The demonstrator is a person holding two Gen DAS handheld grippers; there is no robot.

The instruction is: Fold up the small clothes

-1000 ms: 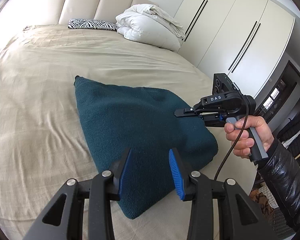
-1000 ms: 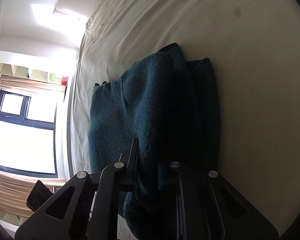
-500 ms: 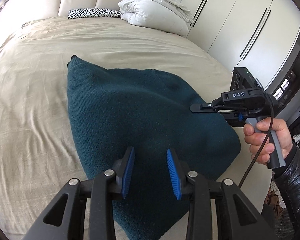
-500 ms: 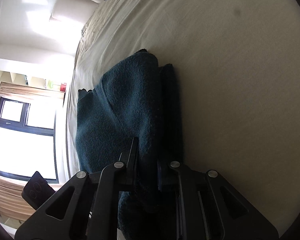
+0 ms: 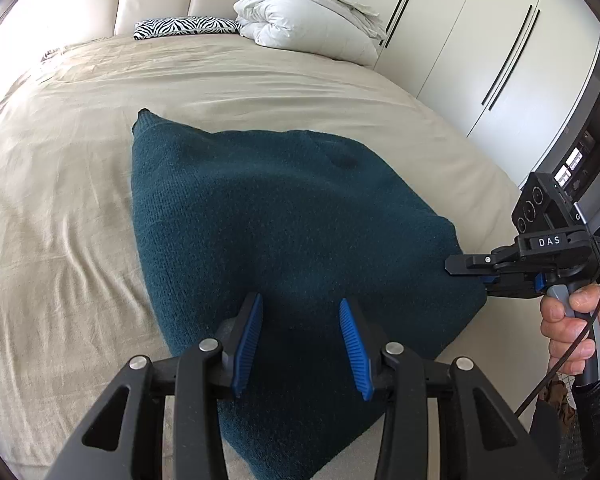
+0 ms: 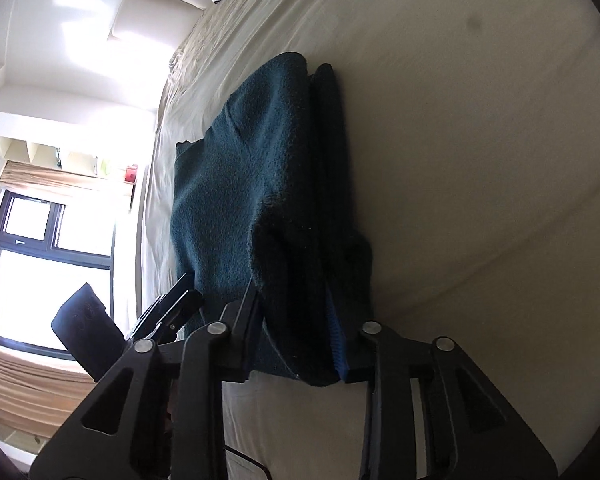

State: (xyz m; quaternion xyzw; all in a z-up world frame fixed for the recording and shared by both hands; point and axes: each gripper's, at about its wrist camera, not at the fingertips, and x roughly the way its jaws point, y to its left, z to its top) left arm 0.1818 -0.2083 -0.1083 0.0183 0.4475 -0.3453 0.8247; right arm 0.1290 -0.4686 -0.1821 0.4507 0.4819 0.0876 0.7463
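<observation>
A dark teal knitted sweater (image 5: 268, 232) lies folded on the beige bed (image 5: 60, 208). My left gripper (image 5: 300, 308) is open and hangs just above the sweater's near part, holding nothing. My right gripper (image 5: 466, 276) is at the sweater's right edge. In the right wrist view the right gripper (image 6: 296, 300) has its jaws apart, with the stacked layers of the sweater (image 6: 260, 184) standing between the fingers. The left gripper (image 6: 180, 292) shows at the lower left of that view.
A white folded duvet (image 5: 308, 20) and a zebra-print pillow (image 5: 184, 26) lie at the bed's head by the padded headboard. White wardrobe doors (image 5: 480, 48) stand on the right. A window (image 6: 40, 264) is on the far side.
The right gripper's jaws have opened; they were shut on the sweater's edge before. The left gripper has moved closer over the sweater. The sweater's folded edge has settled onto the bed.
</observation>
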